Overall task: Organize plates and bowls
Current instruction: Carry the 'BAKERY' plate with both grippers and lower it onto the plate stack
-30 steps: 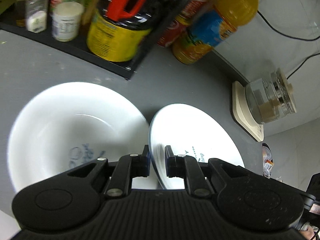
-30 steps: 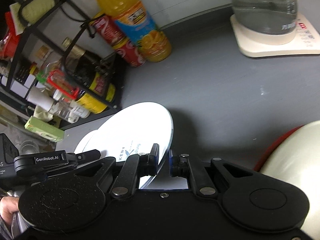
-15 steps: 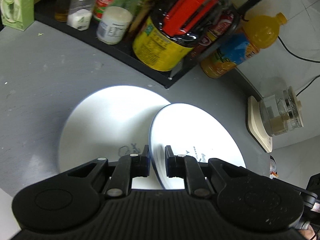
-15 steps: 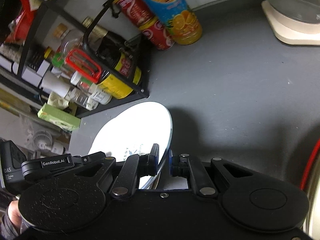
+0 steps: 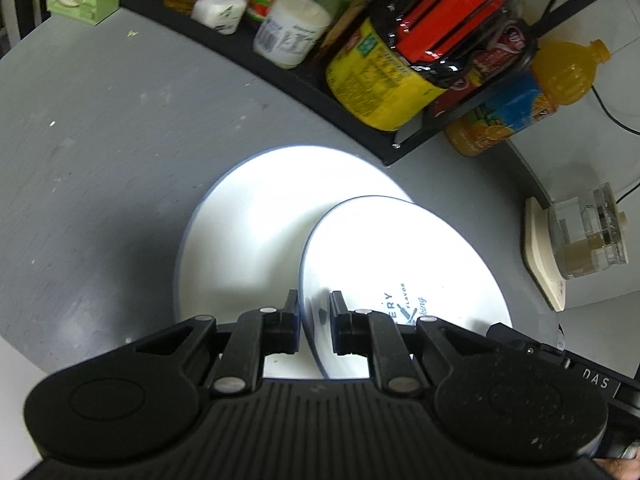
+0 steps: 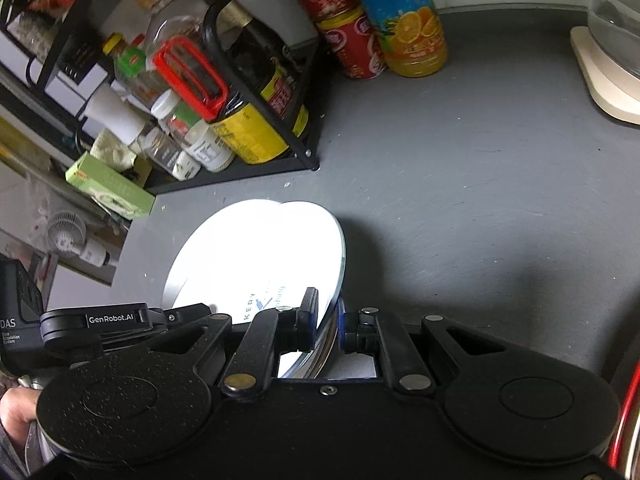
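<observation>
both the left claw (image 5: 314, 320) and the right claw (image 6: 328, 326) pinch opposite rims of the printed plate (image 5: 400, 264), held tilted above the white plate (image 5: 256, 232) lying on the grey surface (image 6: 480, 208), which is bare to the right; the black rack (image 6: 256, 160) stands near behind.

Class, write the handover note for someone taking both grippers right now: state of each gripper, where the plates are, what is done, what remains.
Left gripper: shut on the near rim of the printed plate.
Right gripper: shut on the same plate's rim from the other side, so both hold it.
The printed plate is tilted above the grey counter, partly overlapping the plain white plate that lies flat below.
Done: printed plate lifted and brought over the white plate.
Left: lower it squarely onto the white plate, then open both grippers. No bowls are clearly in view here, so check for them.
</observation>
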A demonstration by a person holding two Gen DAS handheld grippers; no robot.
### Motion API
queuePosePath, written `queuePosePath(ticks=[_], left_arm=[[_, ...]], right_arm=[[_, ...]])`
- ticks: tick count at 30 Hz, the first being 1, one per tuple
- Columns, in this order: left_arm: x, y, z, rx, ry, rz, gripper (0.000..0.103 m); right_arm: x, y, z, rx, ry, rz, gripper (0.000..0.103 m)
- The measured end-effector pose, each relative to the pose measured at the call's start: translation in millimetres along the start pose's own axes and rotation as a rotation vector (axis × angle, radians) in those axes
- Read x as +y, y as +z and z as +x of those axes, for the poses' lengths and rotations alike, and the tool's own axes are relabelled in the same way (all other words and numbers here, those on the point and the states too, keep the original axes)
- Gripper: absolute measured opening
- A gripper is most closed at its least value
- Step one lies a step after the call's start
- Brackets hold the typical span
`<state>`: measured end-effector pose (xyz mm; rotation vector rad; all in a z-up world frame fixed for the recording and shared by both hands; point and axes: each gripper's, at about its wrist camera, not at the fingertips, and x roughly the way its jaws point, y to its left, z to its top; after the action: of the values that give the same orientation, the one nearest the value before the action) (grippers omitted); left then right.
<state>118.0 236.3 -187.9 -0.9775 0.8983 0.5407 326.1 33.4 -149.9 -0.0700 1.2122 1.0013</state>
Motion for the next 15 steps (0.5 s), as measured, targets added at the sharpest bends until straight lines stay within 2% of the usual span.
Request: queuePosePath(ticks=[15], left_arm=[[15, -8, 7, -0.001, 0.031, -0.061, 0.014]], right_arm=[[9, -6, 10, 0.023, -0.033, -0.014, 0.007]])
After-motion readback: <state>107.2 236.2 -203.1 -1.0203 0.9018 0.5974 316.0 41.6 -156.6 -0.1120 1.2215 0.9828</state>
